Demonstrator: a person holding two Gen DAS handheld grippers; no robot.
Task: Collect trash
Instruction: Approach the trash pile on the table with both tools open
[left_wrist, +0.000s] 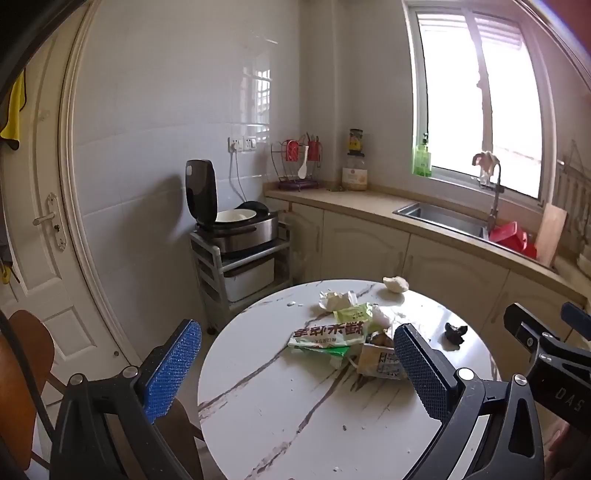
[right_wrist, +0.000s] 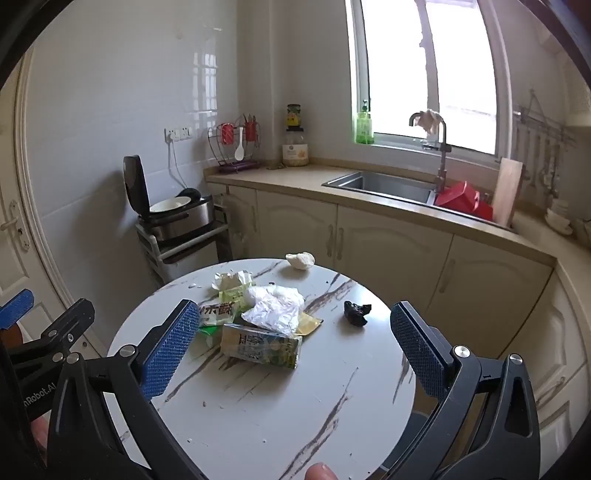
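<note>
a: we see a heap of wrappers (right_wrist: 236, 314) on the round table (right_wrist: 280, 413), a carton (right_wrist: 260, 345) at its near edge and a plastic bag (right_wrist: 275, 306) on top.

b: right of the heap, apart, we find a dark scrap (right_wrist: 356, 313); a crumpled wad (right_wrist: 301, 260) lies at the far rim.

a: behind the table runs the counter (right_wrist: 295, 181) with the sink (right_wrist: 384, 186); left of it the rice cooker (right_wrist: 173, 210) sits on a cart (right_wrist: 173, 251).

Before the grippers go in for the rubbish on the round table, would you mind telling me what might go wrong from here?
1. The drink carton lies in a loose pile under the clear plastic wrap; closing on one piece may drag or scatter the others.
2. The white crumpled wad sits near the table's far edge and could be nudged off.
3. The small black scrap lies apart and is easily overlooked.
</note>
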